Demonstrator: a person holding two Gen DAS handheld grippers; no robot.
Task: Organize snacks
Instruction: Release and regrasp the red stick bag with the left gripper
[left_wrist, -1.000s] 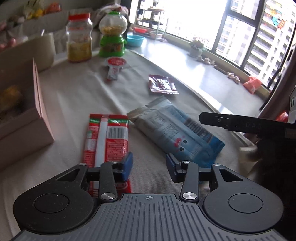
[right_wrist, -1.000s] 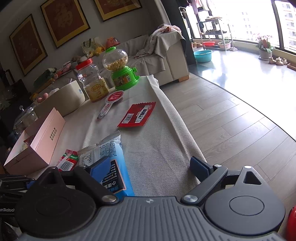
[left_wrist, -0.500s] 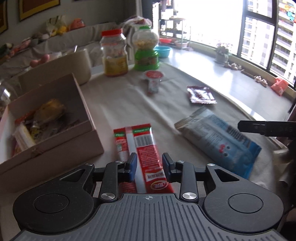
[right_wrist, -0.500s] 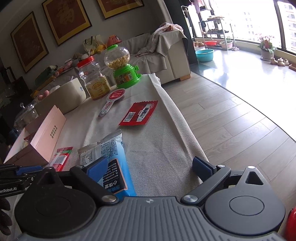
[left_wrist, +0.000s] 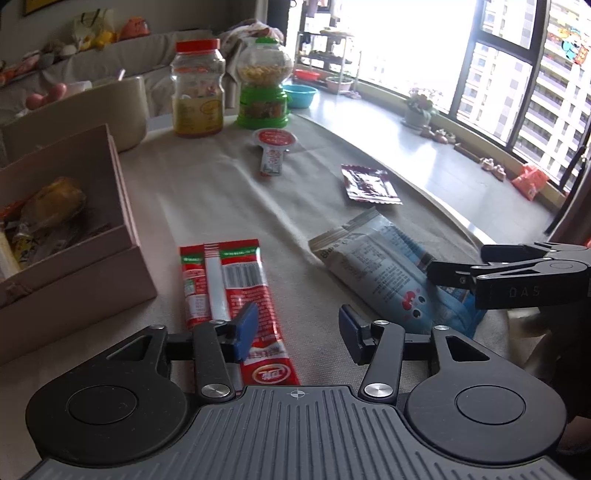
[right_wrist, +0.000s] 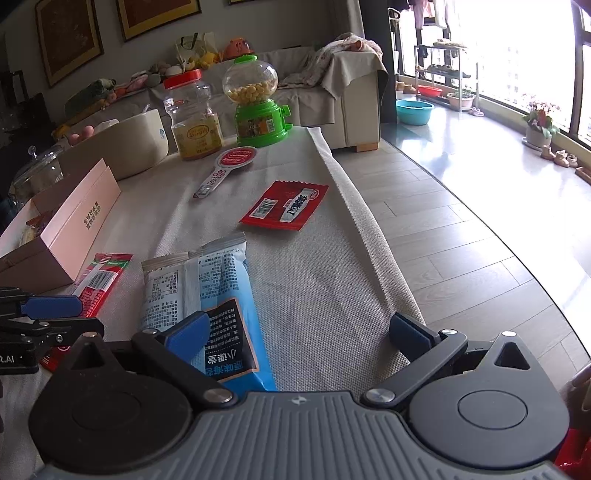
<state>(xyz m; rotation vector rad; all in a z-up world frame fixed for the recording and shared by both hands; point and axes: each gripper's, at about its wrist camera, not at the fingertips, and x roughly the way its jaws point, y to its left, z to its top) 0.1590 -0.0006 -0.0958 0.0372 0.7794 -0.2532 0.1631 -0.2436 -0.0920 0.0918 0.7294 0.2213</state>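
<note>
A long red snack packet (left_wrist: 225, 291) lies flat on the cloth. My left gripper (left_wrist: 295, 330) hovers over its near end with jaws opening; the packet passes under the left finger (left_wrist: 245, 328) and nothing presses on it. A blue-and-white snack bag (right_wrist: 207, 291) lies just right of it. My right gripper (right_wrist: 299, 332) is over that bag's near end, jaws opening wide, pads clear of the bag. The right gripper (left_wrist: 517, 275) also shows at the bag's (left_wrist: 384, 273) right end. The open pink box (left_wrist: 74, 280) holding several wrapped snacks stands to the left.
Farther back lie a dark red flat packet (right_wrist: 286, 205) and a red spoon-shaped packet (right_wrist: 229, 166). A red-lidded jar (right_wrist: 194, 114), a green candy dispenser (right_wrist: 258, 107) and a beige tub (right_wrist: 122, 144) stand at the far end. The table edge (right_wrist: 369, 229) drops off to the floor on the right.
The left gripper's jaws narrowed over the red packet, then spread again, and its view swung toward the box. The right gripper's jaws widened a little and it came over the blue bag's end.
</note>
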